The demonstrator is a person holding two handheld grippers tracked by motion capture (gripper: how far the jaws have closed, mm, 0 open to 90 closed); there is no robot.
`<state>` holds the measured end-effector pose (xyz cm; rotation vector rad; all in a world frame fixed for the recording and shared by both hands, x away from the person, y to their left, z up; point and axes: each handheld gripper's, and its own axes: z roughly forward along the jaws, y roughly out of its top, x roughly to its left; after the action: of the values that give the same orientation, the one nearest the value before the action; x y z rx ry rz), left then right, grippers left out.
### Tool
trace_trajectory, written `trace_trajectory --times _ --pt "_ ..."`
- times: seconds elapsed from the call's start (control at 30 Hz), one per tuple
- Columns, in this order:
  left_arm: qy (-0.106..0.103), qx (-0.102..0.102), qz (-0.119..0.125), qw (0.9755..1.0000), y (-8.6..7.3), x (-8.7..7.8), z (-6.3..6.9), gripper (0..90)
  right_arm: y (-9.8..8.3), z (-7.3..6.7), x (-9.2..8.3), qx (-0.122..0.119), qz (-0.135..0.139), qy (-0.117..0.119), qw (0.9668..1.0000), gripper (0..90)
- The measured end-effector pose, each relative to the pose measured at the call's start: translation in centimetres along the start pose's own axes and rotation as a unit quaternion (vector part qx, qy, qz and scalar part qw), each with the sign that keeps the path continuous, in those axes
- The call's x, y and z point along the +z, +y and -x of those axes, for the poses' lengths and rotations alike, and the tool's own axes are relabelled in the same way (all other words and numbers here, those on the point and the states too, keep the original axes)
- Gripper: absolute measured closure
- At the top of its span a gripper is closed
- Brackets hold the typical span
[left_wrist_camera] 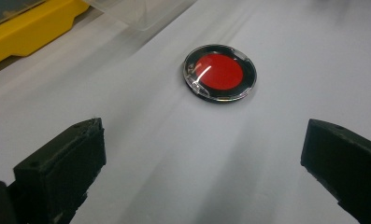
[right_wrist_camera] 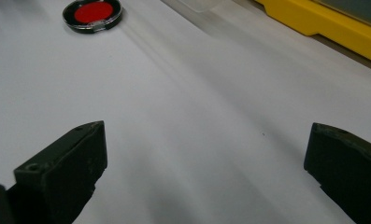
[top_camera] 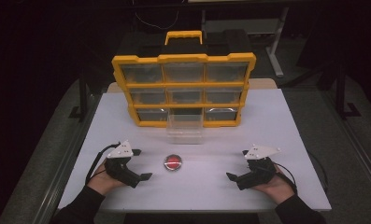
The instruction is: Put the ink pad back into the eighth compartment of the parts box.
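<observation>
Red-centred round case (top_camera: pixel 173 162) lies flat on the white table (top_camera: pixel 267 135) between the spread, empty left gripper (top_camera: pixel 141 164) and right gripper (top_camera: pixel 237 164), near the pulled-out clear drawer (top_camera: pixel 185 126), so a shallow pinch would likely skid off its thin rim.

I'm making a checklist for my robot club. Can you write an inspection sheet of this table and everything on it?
Surface: white table, bare around the things.
Job's things: round red disc case lying flat; clear drawer pulled out of the yellow drawer cabinet.
Clutter: nothing seen.
Grippers: left gripper and right gripper both open, holding nothing, either side of the disc case.
Cables: black cable trails from the left gripper.
Surroundings: dark room, grey floor.
</observation>
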<state>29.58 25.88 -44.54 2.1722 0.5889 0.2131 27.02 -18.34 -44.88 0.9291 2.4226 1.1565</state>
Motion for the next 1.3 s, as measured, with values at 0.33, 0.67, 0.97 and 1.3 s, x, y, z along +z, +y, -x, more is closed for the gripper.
trace_trajectory --times 0.33,0.67,0.97,1.3 --pt "-0.009 -0.003 0.006 0.9999 0.5 0.4 0.0 0.0 0.0 0.1 0.0 0.003 0.003 0.001 1.0 0.0" --pt "-0.01 0.001 -0.001 1.0 1.1 0.8 0.2 0.0 0.0 0.1 -0.1 0.005 0.004 0.001 1.0 0.0" --pt "-0.017 0.008 -0.004 0.9998 1.7 1.4 0.4 0.0 0.0 0.1 -0.1 0.008 0.007 0.002 0.9999 0.0" --pt "-0.025 0.008 -0.001 0.9996 2.3 2.0 0.3 0.0 0.0 0.2 -0.1 0.011 0.01 0.004 0.9999 0.0"
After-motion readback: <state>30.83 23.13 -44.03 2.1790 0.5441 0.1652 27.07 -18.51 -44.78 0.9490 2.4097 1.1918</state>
